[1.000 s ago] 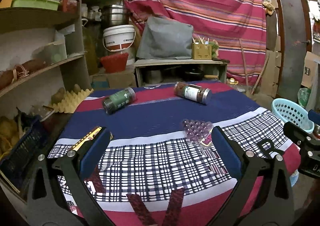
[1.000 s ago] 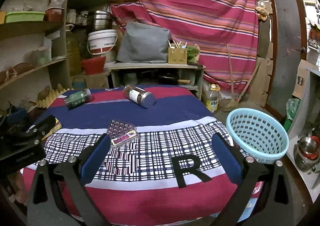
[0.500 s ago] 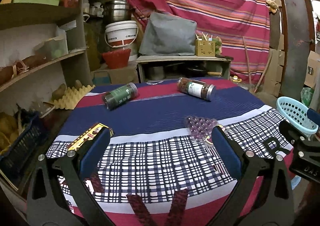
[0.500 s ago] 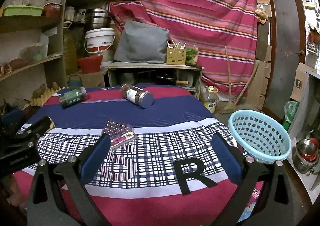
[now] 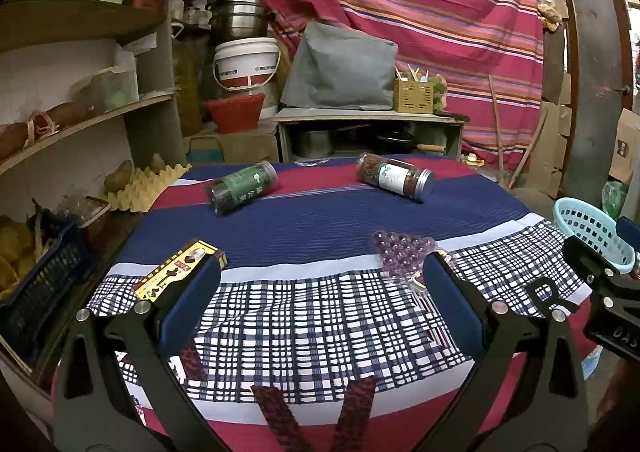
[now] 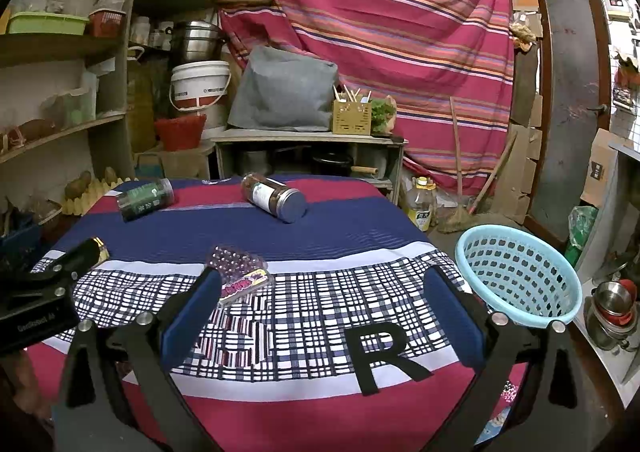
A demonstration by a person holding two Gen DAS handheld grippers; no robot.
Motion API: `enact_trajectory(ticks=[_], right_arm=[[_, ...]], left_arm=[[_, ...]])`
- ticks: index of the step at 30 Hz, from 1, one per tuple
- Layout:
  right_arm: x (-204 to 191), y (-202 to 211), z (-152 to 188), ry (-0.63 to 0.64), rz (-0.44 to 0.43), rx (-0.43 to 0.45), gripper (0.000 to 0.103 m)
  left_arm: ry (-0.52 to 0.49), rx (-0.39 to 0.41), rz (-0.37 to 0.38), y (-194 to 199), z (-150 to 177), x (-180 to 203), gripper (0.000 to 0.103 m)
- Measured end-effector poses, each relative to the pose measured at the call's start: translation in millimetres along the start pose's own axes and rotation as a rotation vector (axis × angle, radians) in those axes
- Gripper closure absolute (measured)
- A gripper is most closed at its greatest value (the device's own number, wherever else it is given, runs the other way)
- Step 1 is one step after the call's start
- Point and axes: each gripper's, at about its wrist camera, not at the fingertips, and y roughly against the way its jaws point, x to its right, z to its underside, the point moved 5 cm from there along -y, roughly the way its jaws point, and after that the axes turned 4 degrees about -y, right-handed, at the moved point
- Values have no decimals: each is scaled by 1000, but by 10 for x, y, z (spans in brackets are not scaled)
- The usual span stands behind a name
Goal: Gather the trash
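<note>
On the cloth-covered table lie a green-labelled jar [image 5: 242, 188] at the far left, a white-labelled jar [image 5: 394, 176] at the far middle, a clear blister pack [image 5: 402, 252] in the middle, and a yellow-and-brown box [image 5: 176, 272] at the left. All show in the right wrist view too: green jar [image 6: 145, 199], white-labelled jar [image 6: 274, 202], blister pack [image 6: 238, 272]. A light blue basket [image 6: 520, 276] stands off the table's right edge. My left gripper [image 5: 320, 304] and right gripper [image 6: 320, 304] are both open and empty above the table's near edge.
Shelves [image 5: 80, 120] with produce and an egg tray [image 5: 144, 188] flank the table's left. A low cabinet [image 6: 308, 156] with pots stands behind. An oil bottle [image 6: 422, 208] and a broom are on the floor at the right. Steel bowls [image 6: 612, 308] sit far right.
Both grippers have pulled back and risen slightly, so the table objects look a little farther and more of the near cloth shows. Nothing on the table has moved.
</note>
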Motion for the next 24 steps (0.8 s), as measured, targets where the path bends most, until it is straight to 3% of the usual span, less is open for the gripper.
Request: enact_trajectory(ticks=[24], right_arm=[[-29,-2,-15,8,0,4,5]], left_arm=[[2,9,-4,40,-3,-12,5]])
